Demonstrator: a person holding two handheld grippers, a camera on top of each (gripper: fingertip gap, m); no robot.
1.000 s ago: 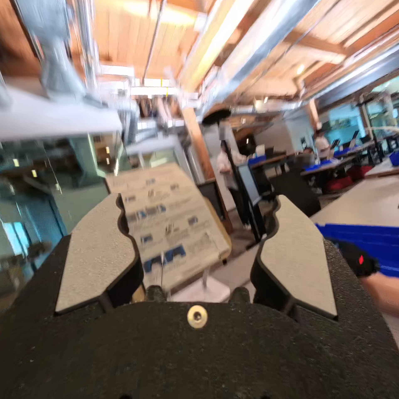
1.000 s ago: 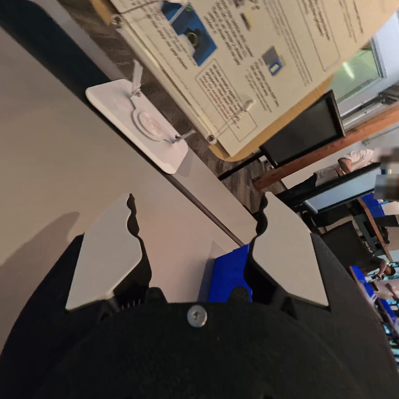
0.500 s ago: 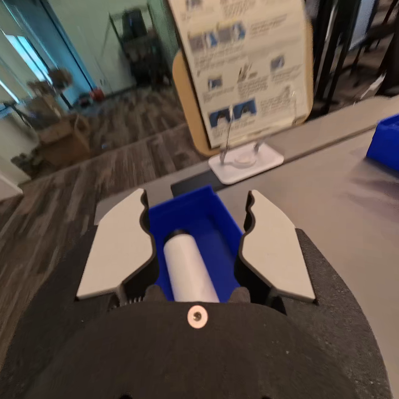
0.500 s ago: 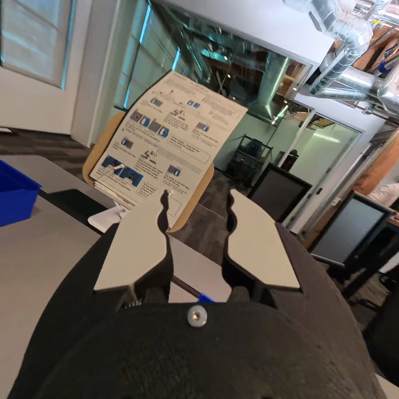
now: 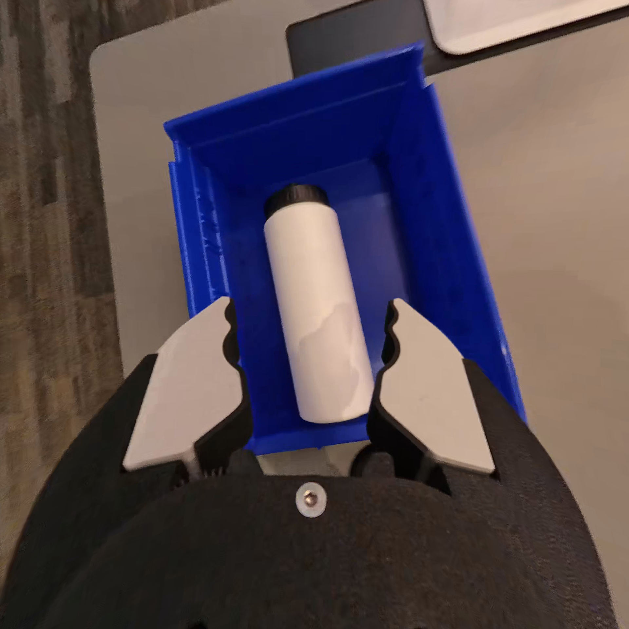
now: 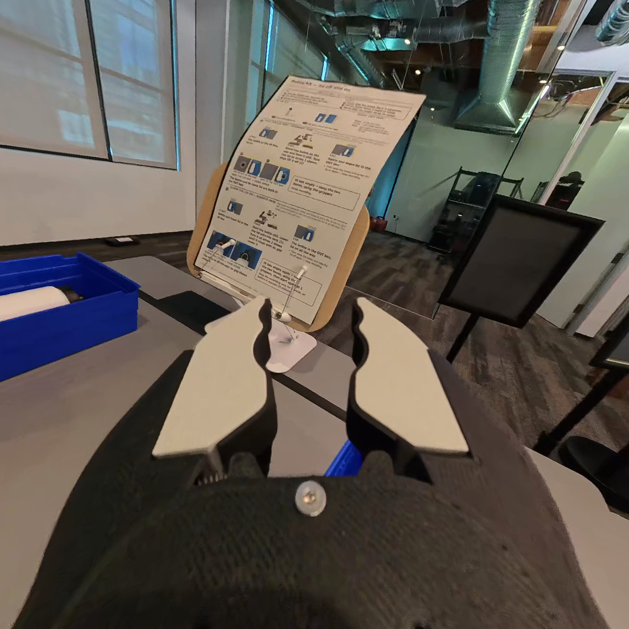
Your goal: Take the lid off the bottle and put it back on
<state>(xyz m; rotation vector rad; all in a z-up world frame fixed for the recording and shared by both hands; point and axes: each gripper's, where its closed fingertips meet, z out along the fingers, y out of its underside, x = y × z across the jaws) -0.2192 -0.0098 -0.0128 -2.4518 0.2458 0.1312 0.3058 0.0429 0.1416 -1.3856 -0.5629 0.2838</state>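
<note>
1. White bottle [image 5: 315, 306] lies on its side in the blue bin [image 5: 439, 211], its black lid [image 5: 295, 194] screwed on and pointing to the far end.
2. Left tongs [image 5: 309, 335] hover just above the bottle's near half, jaws apart on either side of it, touching nothing.
3. Right tongs [image 6: 308, 335] are well off to the right over the grey counter [image 6: 68, 401], jaws apart and empty, facing an instruction sheet on a stand [image 6: 306, 177] (the bin sits at that view's far left).
4. Judging by this, nothing is done yet: lifting the bottle out, unscrewing the lid and refitting it all remain.
</note>
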